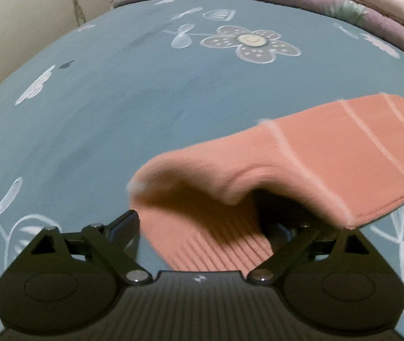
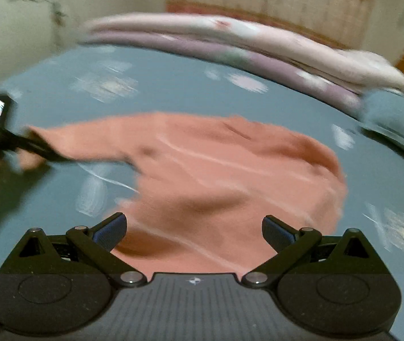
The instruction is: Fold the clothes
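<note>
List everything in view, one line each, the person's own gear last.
Sweater: one, salmon pink with thin pale stripes, spread on the bed; its ribbed cuff lies between the left tool's jaws.
Bedsheet: one, blue-grey with white flower drawings, under the sweater.
Folded quilts: a stack, pink floral over mauve, at the far edge of the bed.
Wall: cream, behind the bed.
Left tool: one, black, open, sleeve draped over its right finger.
Right tool: one, black, open, above the sweater.

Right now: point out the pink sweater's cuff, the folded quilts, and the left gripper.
sweater cuff (image 1: 202, 244), left wrist view, ribbed end of the sleeve between the open fingers.
folded quilts (image 2: 230, 37), right wrist view, pale top layer.
left gripper (image 2: 35, 149), right wrist view, fingertips at the sleeve end.
</note>
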